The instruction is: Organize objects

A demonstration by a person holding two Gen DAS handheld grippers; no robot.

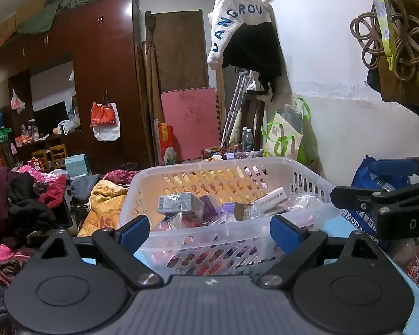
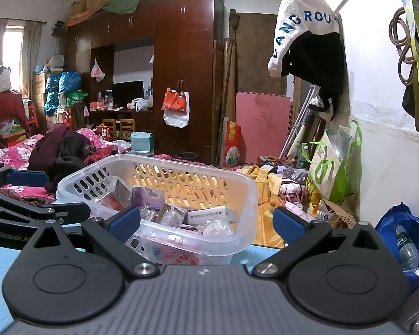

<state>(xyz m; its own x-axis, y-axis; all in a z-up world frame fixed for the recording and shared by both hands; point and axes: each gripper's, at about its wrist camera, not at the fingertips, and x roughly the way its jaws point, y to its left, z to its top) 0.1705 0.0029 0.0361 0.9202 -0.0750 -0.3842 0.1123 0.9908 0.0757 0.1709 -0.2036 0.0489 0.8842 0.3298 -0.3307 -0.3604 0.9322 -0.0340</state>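
Item 1, far left of my left gripper (image 1: 209,233): a heap of dark and pink clothes (image 1: 22,195) on the bed, with a yellow quilt (image 1: 106,203) just left of the basket.

Item 2, straight ahead of the left gripper: the clear perforated basket (image 1: 307,184), its near wall between my spread blue pads (image 1: 134,233). The jaws stand wide apart and hold nothing. Inside lie a grey box (image 1: 177,202), a white box (image 1: 271,196) and wrapped packets heaped together.

Item 3, to the right of that tool: my right gripper's arm crosses in front of a blue bag (image 1: 366,173).

Item 4, behind the basket: a pink foam mat (image 1: 190,122) leaning upright, a brown wardrobe (image 1: 106,69) with a white-and-orange bag hanging on it, and a green-handled tote (image 1: 287,134) by the wall.

Item 5, right gripper (image 2: 209,223): jaws likewise wide apart, empty. The basket (image 2: 245,195) sits ahead and to the left, with the left pad (image 2: 125,222) overlapping its near rim in view; I cannot tell whether they touch. The right pad is over the gap beside it, with the yellow quilt (image 2: 265,212) beyond.

Item 6, far right of that tool: the blue bag (image 2: 405,223) holding a water bottle (image 2: 405,248).
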